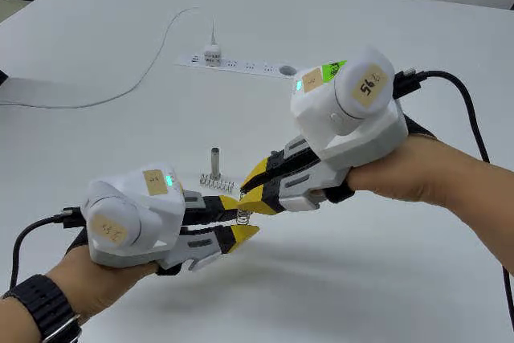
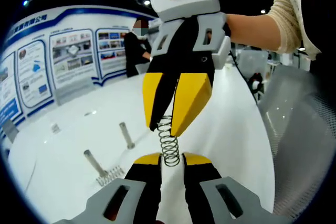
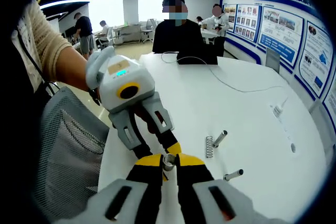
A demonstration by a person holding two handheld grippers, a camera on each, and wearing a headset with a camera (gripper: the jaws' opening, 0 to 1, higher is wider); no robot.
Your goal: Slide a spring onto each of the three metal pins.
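Note:
A small steel spring (image 2: 169,145) hangs in the air between the two grippers. My left gripper (image 2: 172,159) is shut on its lower end, and my right gripper (image 2: 167,124) comes down from above, shut on its upper end. In the head view the two sets of yellow tips meet at the spring (image 1: 243,216) just above the table. Two metal pins (image 2: 126,135) (image 2: 94,162) stand on the table beyond, with a second spring (image 2: 110,176) lying at the base of the nearer one. The right gripper view shows the pins (image 3: 219,138) (image 3: 233,174) and that loose spring (image 3: 209,146).
A white power strip (image 1: 237,64) with a plug and a thin cable lies at the far side of the white table (image 1: 361,279). People sit at the table's far end (image 3: 181,30), and a mesh chair (image 3: 68,150) stands beside the table.

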